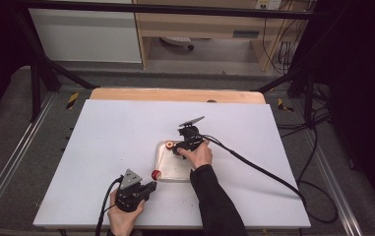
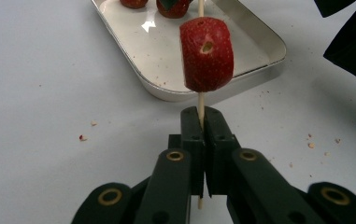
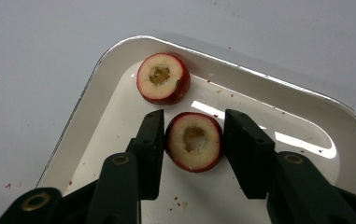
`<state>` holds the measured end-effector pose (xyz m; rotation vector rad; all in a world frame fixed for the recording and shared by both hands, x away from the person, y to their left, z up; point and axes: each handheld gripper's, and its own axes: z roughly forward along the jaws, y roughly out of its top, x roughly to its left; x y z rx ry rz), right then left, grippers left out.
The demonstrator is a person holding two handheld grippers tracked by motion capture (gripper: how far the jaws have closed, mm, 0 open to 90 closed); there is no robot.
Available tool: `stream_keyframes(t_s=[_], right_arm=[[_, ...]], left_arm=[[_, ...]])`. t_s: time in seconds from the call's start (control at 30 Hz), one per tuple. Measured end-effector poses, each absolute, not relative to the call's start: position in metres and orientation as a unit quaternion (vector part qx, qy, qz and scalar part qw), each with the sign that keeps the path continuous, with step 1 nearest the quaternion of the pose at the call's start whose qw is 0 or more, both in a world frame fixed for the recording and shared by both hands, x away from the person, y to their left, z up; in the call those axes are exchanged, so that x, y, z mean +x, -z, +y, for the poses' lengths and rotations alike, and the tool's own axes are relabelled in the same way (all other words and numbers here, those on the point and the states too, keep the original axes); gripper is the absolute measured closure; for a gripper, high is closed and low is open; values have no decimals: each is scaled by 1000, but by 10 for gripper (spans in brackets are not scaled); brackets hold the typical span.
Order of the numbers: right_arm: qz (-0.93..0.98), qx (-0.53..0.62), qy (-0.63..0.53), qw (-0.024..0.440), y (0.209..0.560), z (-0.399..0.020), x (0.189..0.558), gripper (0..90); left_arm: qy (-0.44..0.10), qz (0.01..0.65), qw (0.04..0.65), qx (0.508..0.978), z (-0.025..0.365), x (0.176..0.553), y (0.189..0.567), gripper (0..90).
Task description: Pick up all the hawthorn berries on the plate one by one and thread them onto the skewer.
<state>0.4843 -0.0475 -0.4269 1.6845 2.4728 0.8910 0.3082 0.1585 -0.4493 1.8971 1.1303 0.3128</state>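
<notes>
A white counter [image 1: 116, 142] stands over a grey floor, with a pale wooden unit behind it. Near the middle of the counter lies a shallow metal tray [image 1: 172, 169], and small red and pale crumbs are scattered on the white surface around it.

The left claw [image 2: 202, 122] is pressed together on a thin wooden skewer [image 2: 202, 100]. The skewer runs on through a red fruit piece [image 2: 207, 53], which hangs above the near corner of the tray [image 2: 259, 39].

The right claw [image 3: 192, 140] reaches into the tray [image 3: 278, 84] at its far end. Its jaws are partly spread and stand either side of a cored fruit half [image 3: 194, 140], cut face up; the left jaw is just beside the fruit, the right one a little apart. Another cored half [image 3: 162, 78] lies just beyond it, near the tray's rounded corner.
</notes>
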Motion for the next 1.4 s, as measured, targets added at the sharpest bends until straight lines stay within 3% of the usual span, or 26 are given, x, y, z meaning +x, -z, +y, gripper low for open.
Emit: stream_keyframes(t_s=[0.57,1.4], right_arm=[[793,517,-322,19,405,-54,468,608],[677,483,-555,4,394,-111,407,609]], left_arm=[[-130,450,440,766,154,307,448,880],[-117,428,448,776,120,299,446,880]])
